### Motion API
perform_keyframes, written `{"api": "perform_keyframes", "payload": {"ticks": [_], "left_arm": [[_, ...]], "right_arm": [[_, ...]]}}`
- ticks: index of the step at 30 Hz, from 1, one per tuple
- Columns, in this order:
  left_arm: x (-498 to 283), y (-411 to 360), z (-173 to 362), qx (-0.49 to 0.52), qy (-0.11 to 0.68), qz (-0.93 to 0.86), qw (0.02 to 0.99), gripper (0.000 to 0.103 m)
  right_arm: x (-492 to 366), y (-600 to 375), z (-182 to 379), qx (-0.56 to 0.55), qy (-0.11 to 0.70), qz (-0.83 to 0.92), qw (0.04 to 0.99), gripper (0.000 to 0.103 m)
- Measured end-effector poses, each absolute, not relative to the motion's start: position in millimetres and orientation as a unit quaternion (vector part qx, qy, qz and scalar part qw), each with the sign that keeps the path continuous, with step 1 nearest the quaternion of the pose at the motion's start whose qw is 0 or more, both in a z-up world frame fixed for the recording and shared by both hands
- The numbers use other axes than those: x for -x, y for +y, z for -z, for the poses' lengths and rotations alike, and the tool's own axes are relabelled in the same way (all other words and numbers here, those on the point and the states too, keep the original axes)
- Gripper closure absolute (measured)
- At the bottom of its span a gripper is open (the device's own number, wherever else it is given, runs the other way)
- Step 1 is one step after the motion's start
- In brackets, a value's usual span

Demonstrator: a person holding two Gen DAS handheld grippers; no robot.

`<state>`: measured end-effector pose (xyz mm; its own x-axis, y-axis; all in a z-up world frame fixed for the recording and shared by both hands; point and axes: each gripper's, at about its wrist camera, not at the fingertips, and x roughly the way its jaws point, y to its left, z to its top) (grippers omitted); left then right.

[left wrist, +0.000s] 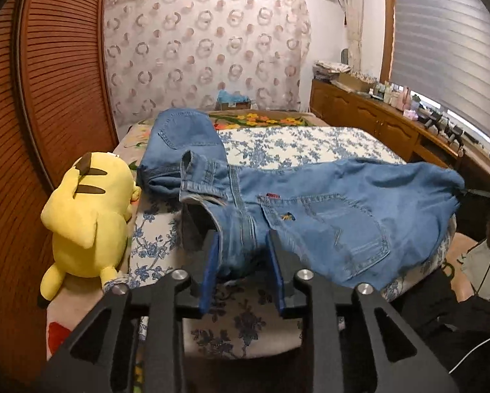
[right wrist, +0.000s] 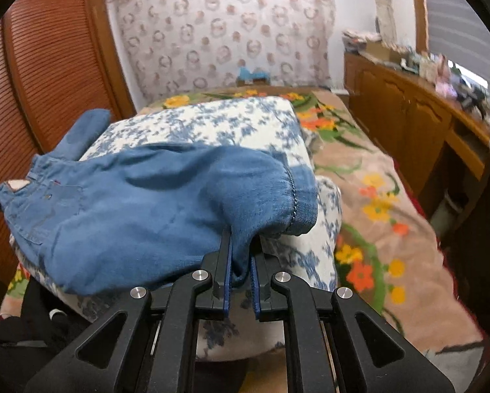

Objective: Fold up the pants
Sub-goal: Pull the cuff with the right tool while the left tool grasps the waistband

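A pair of blue jeans is stretched across a blue-flowered white quilt on the bed. My left gripper is shut on the waistband and seat end of the jeans, with bunched denim between its blue pads. My right gripper is shut on the cuffed leg end of the same jeans, which it holds a little above the quilt. A second, folded pair of jeans lies farther back on the bed.
A yellow plush toy lies at the bed's left edge beside a slatted wooden wardrobe. A wooden cabinet with clutter stands along the right under the window. A floral blanket covers the bed's right side.
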<state>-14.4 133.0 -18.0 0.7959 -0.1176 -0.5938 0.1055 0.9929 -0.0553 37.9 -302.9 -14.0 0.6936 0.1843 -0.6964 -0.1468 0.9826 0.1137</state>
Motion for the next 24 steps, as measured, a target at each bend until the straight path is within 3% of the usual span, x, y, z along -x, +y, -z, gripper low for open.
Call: {"api": "perform_keyframes", "payload": {"ticks": [4, 9, 13, 17, 24], "left_arm": [[12.9, 133.5, 10.0, 0.012, 0.303, 0.067, 0.951, 0.065], [0.9, 123.0, 17.0, 0.024, 0.309, 0.082, 0.947, 0.046], [-15.6, 105.8, 31.0, 0.031, 0.324, 0.103, 0.940, 0.046], [-32.8, 85.1, 45.2, 0.031, 0.339, 0.113, 0.933, 0.046], [-54.1, 47.8, 66.7, 0.025, 0.365, 0.139, 0.920, 0.046]], "right_arm": [[-30.3, -308.4, 17.1, -0.034, 0.383, -0.083, 0.919, 0.096], [-23.5, -312.0, 14.8, -0.039, 0.381, -0.077, 0.920, 0.090], [-18.5, -316.6, 12.3, -0.042, 0.379, -0.071, 0.922, 0.083], [-13.7, -321.6, 5.6, -0.042, 0.368, -0.055, 0.927, 0.068], [-19.0, -331.1, 11.6, -0.056, 0.371, -0.044, 0.926, 0.063]]}}
